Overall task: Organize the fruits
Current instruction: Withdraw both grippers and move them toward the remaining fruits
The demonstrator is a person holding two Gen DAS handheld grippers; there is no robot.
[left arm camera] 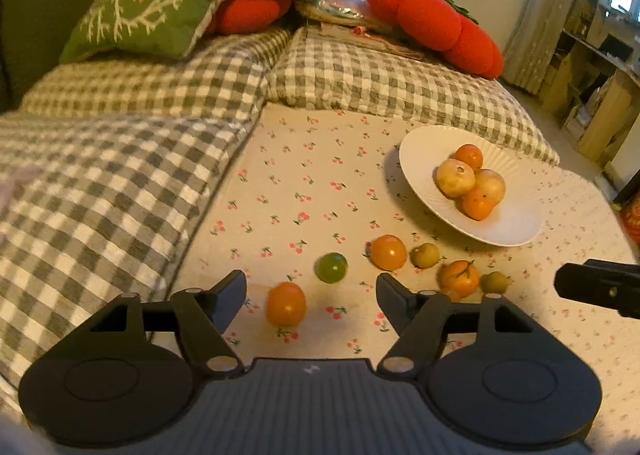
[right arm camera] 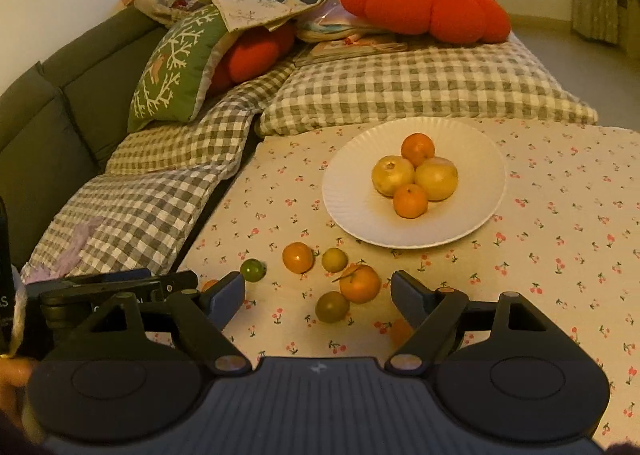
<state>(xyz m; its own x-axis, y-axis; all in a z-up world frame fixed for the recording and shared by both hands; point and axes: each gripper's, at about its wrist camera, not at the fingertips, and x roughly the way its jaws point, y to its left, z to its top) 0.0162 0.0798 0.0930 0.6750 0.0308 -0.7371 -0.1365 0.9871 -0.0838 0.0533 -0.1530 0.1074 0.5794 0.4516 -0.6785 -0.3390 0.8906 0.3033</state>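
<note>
Left tool [left arm camera: 312, 287] and right tool [right arm camera: 318, 291] gape empty. Small round orange fruit [left arm camera: 285, 303] at six o'clock: light, firm, smooth; likely rolls, so pinch across its middle.

Four fruits [right arm camera: 414, 179] are piled on the plate [right arm camera: 352, 211], which is set on the cloth [right arm camera: 560, 215]. Loose fruits [right arm camera: 332, 279] are scattered before the plate; cushions [right arm camera: 420, 95] are laid behind it.
</note>
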